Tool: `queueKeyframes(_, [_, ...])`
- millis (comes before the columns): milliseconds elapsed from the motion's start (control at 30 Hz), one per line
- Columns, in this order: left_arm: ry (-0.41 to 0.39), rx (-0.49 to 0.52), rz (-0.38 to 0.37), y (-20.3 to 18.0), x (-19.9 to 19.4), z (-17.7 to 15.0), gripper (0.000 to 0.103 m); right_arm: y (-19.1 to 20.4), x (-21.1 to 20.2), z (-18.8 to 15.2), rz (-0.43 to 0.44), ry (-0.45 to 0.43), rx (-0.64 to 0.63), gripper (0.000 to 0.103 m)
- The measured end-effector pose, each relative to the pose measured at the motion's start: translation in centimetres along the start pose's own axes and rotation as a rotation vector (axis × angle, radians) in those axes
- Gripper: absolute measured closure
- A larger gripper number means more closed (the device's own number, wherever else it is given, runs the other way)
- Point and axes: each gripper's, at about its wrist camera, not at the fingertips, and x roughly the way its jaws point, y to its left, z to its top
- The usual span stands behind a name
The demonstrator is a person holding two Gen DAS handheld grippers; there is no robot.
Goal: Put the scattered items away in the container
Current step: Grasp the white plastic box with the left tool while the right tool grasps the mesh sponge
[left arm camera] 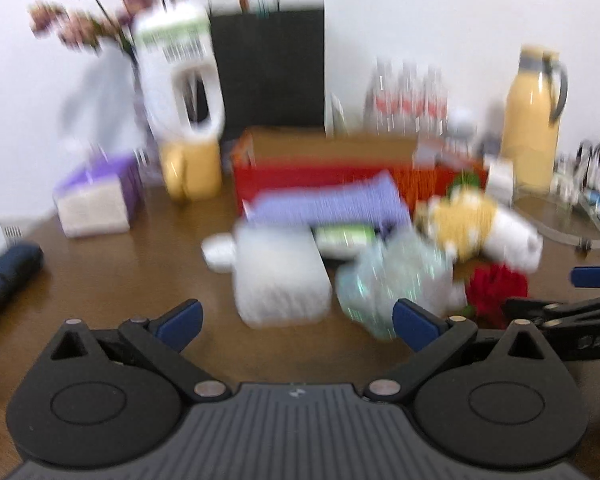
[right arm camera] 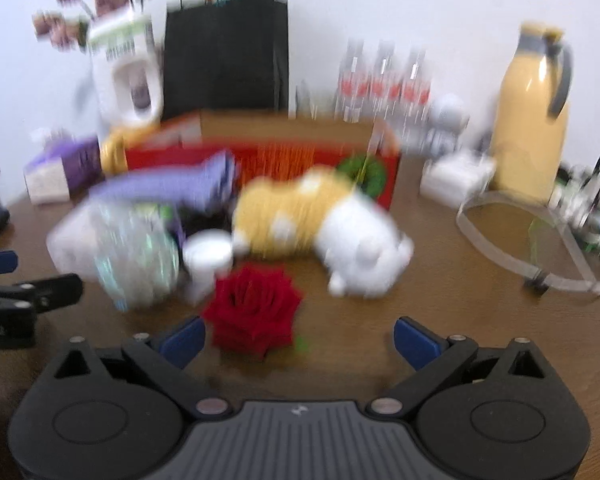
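While the red box (left arm camera: 340,178) sits mid-frame behind the blurred pile, my left gripper (left arm camera: 296,322) and right gripper (right arm camera: 298,338) gape wide, holding nothing; a red rose (right arm camera: 254,312) lies near my right fingers on the brown table (left arm camera: 140,276).

Along the back edge of your counter (right arm camera: 440,320), against the wall, stands a black paper bag (right arm camera: 226,56). To its left you have a white jug (left arm camera: 178,68) in front of purple flowers (left arm camera: 100,8), with a yellow mug (left arm camera: 190,172) below the jug. Near the back left corner sits a purple tissue box (left arm camera: 96,196), and a dark blue folded umbrella (left arm camera: 8,276) lies at the left edge. Right of the bag you see a row of clear bottles (right arm camera: 382,80) with red labels, then a tall yellow flask (right arm camera: 530,120) with a grey handle. A clear plastic band (right arm camera: 540,240) lies near the right edge. Everything is blurred.
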Motion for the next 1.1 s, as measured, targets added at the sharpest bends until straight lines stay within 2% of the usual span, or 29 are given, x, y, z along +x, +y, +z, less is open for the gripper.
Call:
queueKeyframes(67, [-0.036,0.009,0.001,0.7,-0.1,0.8,0.000,0.0,-1.0,0.6,0.026,-0.046,-0.021,0.002])
queueKeyframes(167, [-0.007,-0.009,0.013,2.0,0.6,1.9,0.000,0.8,-1.3,1.6,0.081,-0.059,-0.061,0.009])
queueKeyframes(333, [0.011,-0.034,0.032,4.2,1.3,1.9,0.000,4.0,-0.2,2.9,0.308,-0.074,-0.089,0.014])
queueKeyframes(400, [0.022,-0.015,0.030,4.6,1.6,1.7,0.000,5.9,0.9,3.2,0.328,-0.069,-0.137,0.018])
queueKeyframes(467, [0.041,0.007,0.038,4.7,1.9,1.5,0.000,7.5,2.7,3.6,0.311,-0.037,-0.173,0.035])
queueKeyframes(500, [0.052,0.024,0.061,4.5,2.3,1.6,0.000,7.6,3.4,3.6,0.325,-0.010,-0.171,0.059])
queueKeyframes(533, [0.057,0.038,0.059,4.4,2.6,1.7,0.000,7.7,4.1,3.7,0.339,0.022,-0.160,0.070])
queueKeyframes(633, [0.060,0.050,-0.014,3.9,3.3,2.0,0.000,6.5,2.8,4.3,0.365,-0.019,-0.114,0.075])
queueKeyframes(733, [0.083,0.063,-0.070,2.6,4.7,2.5,0.000,4.5,0.7,4.9,0.328,-0.069,-0.093,0.076])
queueKeyframes(867, [0.114,0.114,-0.001,0.6,6.6,3.0,0.002,1.2,-1.8,5.2,0.284,-0.081,-0.017,0.076])
queueKeyframes(900, [0.122,0.132,-0.001,0.3,6.9,3.0,0.010,0.8,-2.1,5.1,0.279,-0.075,-0.005,0.076])
queueKeyframes(933, [0.134,0.135,-0.006,0.3,7.1,2.9,0.026,0.5,-2.6,4.6,0.276,-0.068,0.005,0.076])
queueKeyframes(967, [0.149,0.124,-0.016,0.4,7.2,2.7,0.032,0.5,-2.8,4.1,0.278,-0.062,0.004,0.076])
queueKeyframes(1000, [0.151,0.106,-0.017,0.5,7.0,2.6,0.035,0.6,-3.4,3.4,0.283,-0.059,0.000,0.076])
queueKeyframes(1100, [0.158,0.115,-0.006,0.8,6.1,2.3,0.036,1.0,-4.7,1.3,0.341,-0.023,-0.016,0.076])
